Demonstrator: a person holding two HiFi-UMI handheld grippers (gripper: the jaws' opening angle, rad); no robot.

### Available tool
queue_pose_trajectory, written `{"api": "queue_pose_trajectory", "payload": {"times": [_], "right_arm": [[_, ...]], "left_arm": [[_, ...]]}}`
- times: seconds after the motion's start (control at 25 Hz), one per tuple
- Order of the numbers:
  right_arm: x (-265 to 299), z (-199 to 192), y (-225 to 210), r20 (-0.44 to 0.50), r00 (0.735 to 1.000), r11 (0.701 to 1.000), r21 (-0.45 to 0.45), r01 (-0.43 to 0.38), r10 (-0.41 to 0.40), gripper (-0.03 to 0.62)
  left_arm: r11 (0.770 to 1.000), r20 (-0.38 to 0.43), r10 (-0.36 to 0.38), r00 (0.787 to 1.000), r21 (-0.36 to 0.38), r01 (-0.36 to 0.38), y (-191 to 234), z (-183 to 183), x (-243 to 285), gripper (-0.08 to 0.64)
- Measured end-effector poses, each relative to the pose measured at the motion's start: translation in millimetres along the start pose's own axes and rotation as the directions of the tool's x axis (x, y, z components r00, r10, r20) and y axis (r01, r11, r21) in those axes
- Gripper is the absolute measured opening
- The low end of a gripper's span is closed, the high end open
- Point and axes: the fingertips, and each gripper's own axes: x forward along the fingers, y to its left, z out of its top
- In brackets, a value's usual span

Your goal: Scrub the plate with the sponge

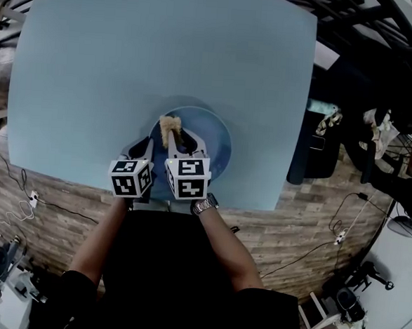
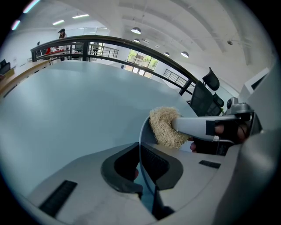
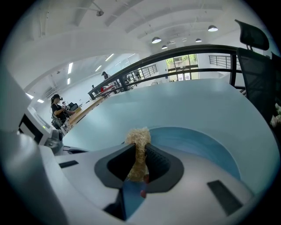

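Right gripper pinching sponge at plate, left gripper clamping plate rim
Head view: the plate point(image 1: 216, 143) is sitting at the near edge of the table point(image 1: 92, 82). The left gripper point(image 1: 142, 149) is biting the plate's near-left rim, and the right gripper point(image 1: 181, 141) is holding the sponge point(image 1: 169, 128) over the plate's left part, so most of the plate's face is lying ahead and right of the sponge, with open room that way. Left gripper view: the jaws are pressing together on the thin plate point(image 2: 140, 140) edge, and the sponge point(image 2: 164, 127) is sitting just right of that rim, touching the plate's inner face by my read. Right gripper view: the jaws are squeezing the sponge point(image 3: 138, 149) with its long axis upright and its tuft poking past the tips, and the plate point(image 3: 197, 140) is curving off ahead and right
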Motion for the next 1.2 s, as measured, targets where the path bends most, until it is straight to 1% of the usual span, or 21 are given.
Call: {"api": "queue_pose_trajectory", "payload": {"times": [0.12,0.68,0.96,1.2], "right_arm": [[0.9,1.6,-7.8,0.001,1.000,1.000,-0.013,0.019,-0.019,0.071],[-3.7,3.6,-34.5,-0.006,0.997,0.997,-0.003,0.074,-0.074,0.071],[-6.5,5.5,-47.9,0.000,0.994,0.994,0.015,0.110,-0.110,0.071],[-12.9,5.7,-64.2,-0.001,0.991,0.990,0.051,0.133,-0.133,0.071]], "left_arm": [[1.000,0.002,0.002,1.000,-0.002,-0.002,-1.8,0.9,1.8,0.014],[1.000,0.006,0.014,1.000,0.002,-0.014,-4.7,1.9,2.3,0.013],[1.000,0.007,0.014,1.000,0.009,-0.014,-2.4,2.0,2.1,0.014],[1.000,0.008,0.014,1.000,0.012,-0.015,-3.0,2.5,2.4,0.014]]}}
